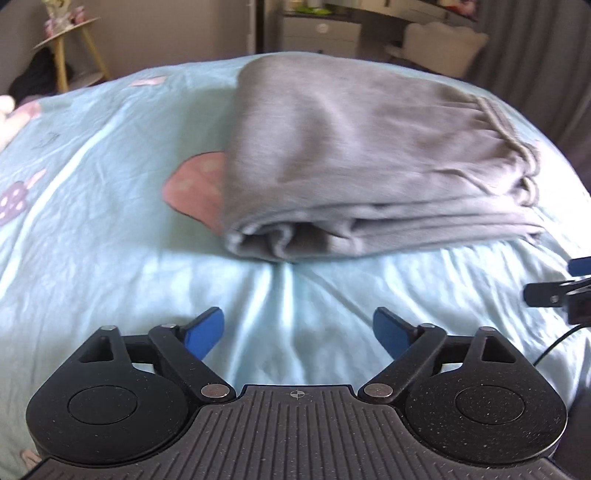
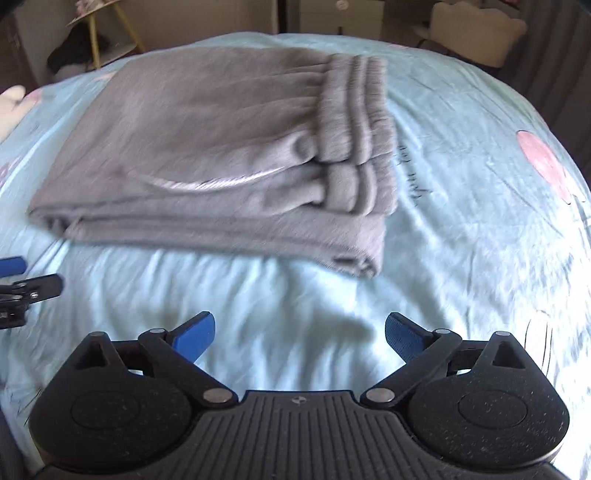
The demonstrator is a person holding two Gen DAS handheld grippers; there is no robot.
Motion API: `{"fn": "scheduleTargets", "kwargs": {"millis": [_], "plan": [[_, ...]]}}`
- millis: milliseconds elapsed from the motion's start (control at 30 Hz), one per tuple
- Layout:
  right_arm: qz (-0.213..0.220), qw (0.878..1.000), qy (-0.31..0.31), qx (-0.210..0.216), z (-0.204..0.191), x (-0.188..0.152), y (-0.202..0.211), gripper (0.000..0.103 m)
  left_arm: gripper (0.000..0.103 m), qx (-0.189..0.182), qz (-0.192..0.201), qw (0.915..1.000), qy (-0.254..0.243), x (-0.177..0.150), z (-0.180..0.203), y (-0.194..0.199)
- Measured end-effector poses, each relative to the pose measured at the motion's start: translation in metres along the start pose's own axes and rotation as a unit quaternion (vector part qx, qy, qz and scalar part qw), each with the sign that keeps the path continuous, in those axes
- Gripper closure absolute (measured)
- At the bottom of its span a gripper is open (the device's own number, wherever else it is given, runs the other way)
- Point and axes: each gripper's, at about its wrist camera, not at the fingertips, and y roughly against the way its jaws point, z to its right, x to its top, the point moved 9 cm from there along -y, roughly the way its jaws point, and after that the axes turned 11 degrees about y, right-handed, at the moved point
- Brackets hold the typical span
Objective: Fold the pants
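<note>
The grey pants [image 1: 369,162] lie folded in a thick stack on the light blue bedsheet [image 1: 110,258], with the ribbed waistband at the right end. They also show in the right wrist view [image 2: 207,155], waistband [image 2: 354,125] on top at the right. My left gripper [image 1: 298,332] is open and empty, hovering over bare sheet in front of the stack. My right gripper [image 2: 300,334] is open and empty, also in front of the stack, to the right of the left one. Neither touches the pants.
The sheet [image 2: 480,258] has pink prints [image 1: 195,188] and wrinkles. Beyond the bed stand a small yellow-legged table [image 1: 70,48], white drawers [image 1: 321,33] and a pale chair [image 1: 439,44]. The right gripper's tip shows at the left wrist view's right edge [image 1: 565,291].
</note>
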Motion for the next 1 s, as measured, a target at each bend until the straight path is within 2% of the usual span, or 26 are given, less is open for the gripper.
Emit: {"fn": "scheduleTargets", "kwargs": {"millis": [133, 200, 267, 400, 633, 800, 1000], "plan": [[-0.020, 1.000, 0.004, 0.006, -0.022, -0.013, 0.012, 0.004, 0.007, -0.014, -0.007, 0.9999, 0.001, -0.015, 0.011, 0.013], [-0.015, 1.000, 0.009, -0.001, -0.031, -0.016, 0.016, 0.004, 0.005, -0.016, -0.009, 0.9998, 0.011, -0.020, 0.012, 0.018], [0.000, 1.000, 0.005, -0.016, -0.036, -0.015, 0.022, 0.004, 0.004, -0.009, -0.006, 0.9997, 0.022, -0.023, 0.011, 0.024], [0.059, 0.997, 0.003, -0.042, -0.044, -0.006, 0.033, 0.004, 0.003, 0.008, 0.007, 0.9994, 0.033, -0.019, 0.004, 0.031], [0.164, 0.983, 0.015, -0.085, -0.052, 0.017, 0.041, 0.004, 0.003, 0.020, 0.037, 0.9986, 0.031, -0.014, 0.005, 0.029], [0.173, 0.982, 0.024, -0.075, -0.056, 0.017, 0.040, 0.004, 0.003, 0.026, 0.040, 0.9986, 0.021, -0.014, 0.006, 0.021], [0.181, 0.980, 0.018, -0.077, -0.056, 0.015, 0.041, 0.004, 0.003, 0.024, 0.031, 0.9987, 0.032, -0.014, 0.004, 0.015]]}}
